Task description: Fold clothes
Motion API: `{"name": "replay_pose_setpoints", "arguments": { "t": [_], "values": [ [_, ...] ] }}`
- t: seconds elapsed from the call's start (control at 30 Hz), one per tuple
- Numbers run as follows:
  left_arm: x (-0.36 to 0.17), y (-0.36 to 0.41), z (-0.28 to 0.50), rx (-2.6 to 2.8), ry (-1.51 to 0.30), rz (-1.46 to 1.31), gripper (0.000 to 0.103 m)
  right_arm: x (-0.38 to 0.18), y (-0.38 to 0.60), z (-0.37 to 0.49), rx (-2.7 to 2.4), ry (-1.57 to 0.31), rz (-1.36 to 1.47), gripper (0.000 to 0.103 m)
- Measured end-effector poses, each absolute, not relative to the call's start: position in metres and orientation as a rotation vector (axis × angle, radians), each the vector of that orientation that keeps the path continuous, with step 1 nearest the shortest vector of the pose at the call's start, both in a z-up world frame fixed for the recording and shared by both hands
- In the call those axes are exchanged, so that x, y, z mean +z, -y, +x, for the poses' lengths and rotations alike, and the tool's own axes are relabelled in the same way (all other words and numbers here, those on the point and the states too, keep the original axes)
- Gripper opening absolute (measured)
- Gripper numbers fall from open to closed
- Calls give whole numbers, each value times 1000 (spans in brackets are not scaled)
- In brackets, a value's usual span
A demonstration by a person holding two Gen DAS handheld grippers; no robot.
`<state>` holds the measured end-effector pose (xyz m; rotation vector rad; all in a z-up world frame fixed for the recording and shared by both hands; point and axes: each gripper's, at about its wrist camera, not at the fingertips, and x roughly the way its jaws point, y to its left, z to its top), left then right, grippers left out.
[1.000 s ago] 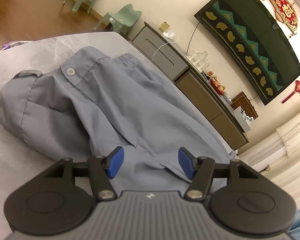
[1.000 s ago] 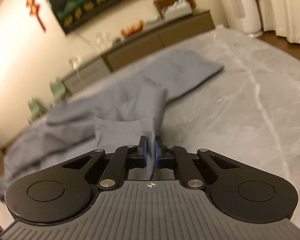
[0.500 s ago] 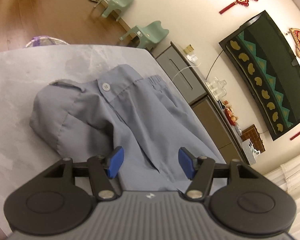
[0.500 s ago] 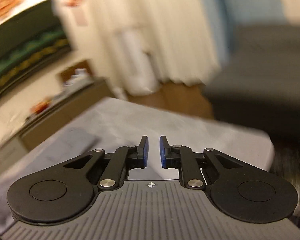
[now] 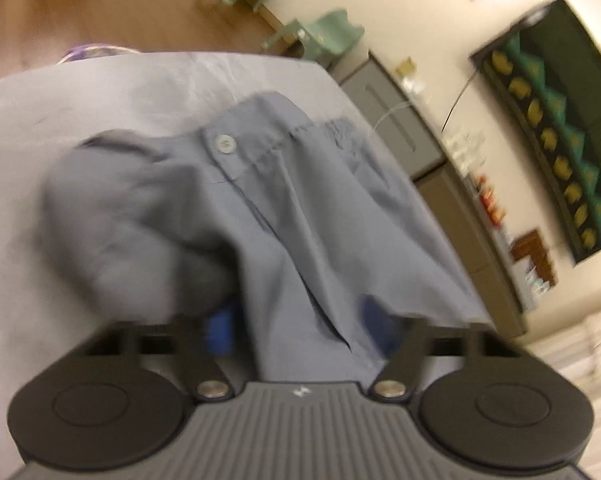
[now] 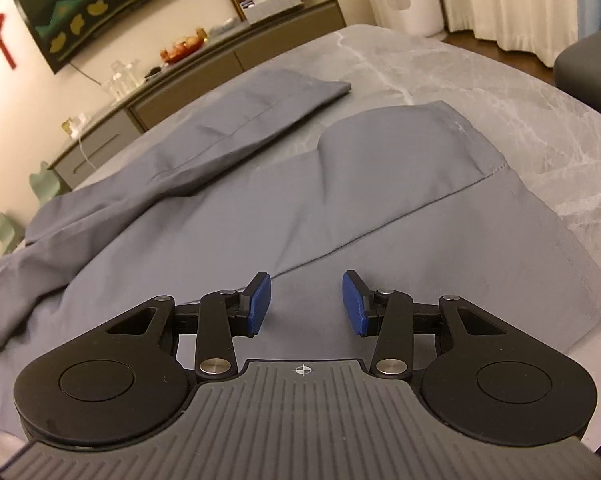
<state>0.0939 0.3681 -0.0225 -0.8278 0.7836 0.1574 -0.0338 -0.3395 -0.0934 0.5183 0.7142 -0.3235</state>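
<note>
Folding grey-blue trousers (image 5: 300, 208), spread over the marbled table (image 5: 80, 92) with the waistband button (image 5: 222, 143) toward the far side in the left view. Has the left claw (image 5: 296, 324) pushed low into a raised ridge of cloth below the waistband, angled steeply down at the table, probably to gather that ridge for lifting the top half over. Jaws just been closing here, with the fabric standing between the blue pads (image 5: 218, 328); too blurred to tell whether pressing on it yet or only flanking it, so no saying whether gripped. Seen from the right wrist, lays the near leg (image 6: 420, 200) flat and broad just ahead, the far leg (image 6: 260, 112) stretched away toward the sideboard (image 6: 204, 64), the two parted by a wedge of bare table. Holds the right claw (image 6: 305, 304) just above the near leg, tilted down, pads at a middling gap; jaws just been opening, nothing between them, cloth beneath untouched as far as visible. Judging by this, frees the right side for a fresh hold on the leg while gathering at the waist end with the left.
</note>
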Motion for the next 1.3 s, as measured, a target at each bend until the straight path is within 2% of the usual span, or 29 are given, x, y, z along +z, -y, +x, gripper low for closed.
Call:
{"name": "replay_pose_setpoints", "arguments": {
  "t": [0.03,0.13,0.2,0.27,0.3,0.4,0.47,0.53,0.73,0.77,0.83,0.87,1.0,1.07,1.1,1.13,1.17,1.2,1.27,1.3],
  "values": [
    [-19,-369,101,124,-762,-822,1,-92,340,-34,-323,-714,509,44],
    [7,-373,106,-58,-568,-829,1,-89,340,-35,-323,-712,487,44],
    [43,-366,76,-282,-314,-774,1,-88,340,-35,-323,-711,489,44],
    [52,-360,40,-373,-226,-703,1,-87,344,-36,-325,-711,518,44],
    [40,-364,30,-356,-273,-737,1,-86,346,-37,-329,-711,534,44],
    [-23,-384,25,-110,-636,-883,1,-86,353,-39,-352,-707,606,44],
    [-49,-395,21,-1,-760,-943,1,-86,354,-39,-361,-705,655,46],
    [-62,-403,17,98,-822,-969,2,-86,352,-37,-355,-706,695,50],
    [-69,-407,29,240,-835,-995,3,-88,349,-34,-323,-704,711,49],
    [-67,-405,37,248,-837,-974,3,-89,351,-32,-329,-705,696,42],
    [-62,-400,56,260,-848,-924,3,-91,356,-18,-349,-718,640,22],
    [-61,-398,65,263,-851,-905,3,-92,360,-10,-352,-727,624,1],
    [-54,-374,78,265,-860,-815,4,-93,377,13,-363,-733,607,1],
    [-43,-356,60,264,-829,-715,19,-77,369,-3,-379,-691,514,16],
    [-36,-348,49,264,-808,-661,22,-67,364,-13,-386,-665,459,37],
    [-29,-339,40,261,-778,-603,25,-59,359,-25,-384,-638,413,53],
    [-21,-330,32,255,-741,-543,31,-53,352,-41,-386,-607,365,82],
    [-15,-324,26,244,-706,-497,33,-50,343,-55,-395,-584,304,94],
    [-8,-322,18,171,-676,-477,37,-59,331,-63,-384,-627,212,89],
    [-8,-319,24,128,-687,-487,37,-65,328,-58,-359,-668,198,78]
  ]
}}
